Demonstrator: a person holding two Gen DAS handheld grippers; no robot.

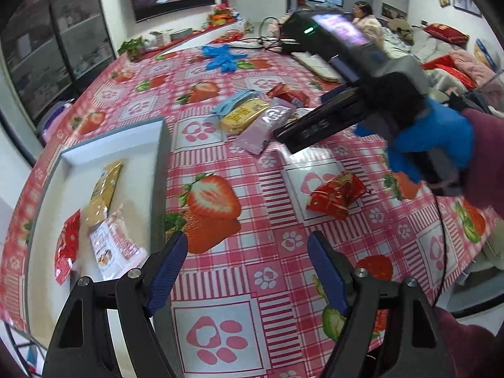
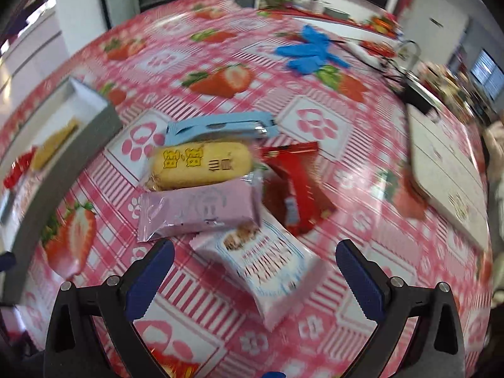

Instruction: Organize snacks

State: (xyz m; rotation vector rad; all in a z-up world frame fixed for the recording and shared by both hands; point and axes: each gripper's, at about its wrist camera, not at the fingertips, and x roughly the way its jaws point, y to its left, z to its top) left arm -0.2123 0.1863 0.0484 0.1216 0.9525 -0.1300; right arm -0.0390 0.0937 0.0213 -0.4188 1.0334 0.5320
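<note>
Bright, glare-streaked fisheye; right view blurred

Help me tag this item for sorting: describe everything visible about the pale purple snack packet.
The pale purple snack packet is a sealed, glossy pillow-style wrapper with crimped, serrated ends and a faint printed emblem. It lies flat on the strawberry tablecloth, outside the tray. Its long edge meets the yellow cake pack beyond it; its lower corner overlaps the white-and-blue packet. Nothing grips it.

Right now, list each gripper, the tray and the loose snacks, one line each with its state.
left gripper: open, empty, over the tablecloth
right gripper: open, white snack pack between its fingers, not gripped
tray: holds three packs
pink wafer pack: loose on table
yellow cake pack: loose, sealed
red foil pack: lying alone
</note>
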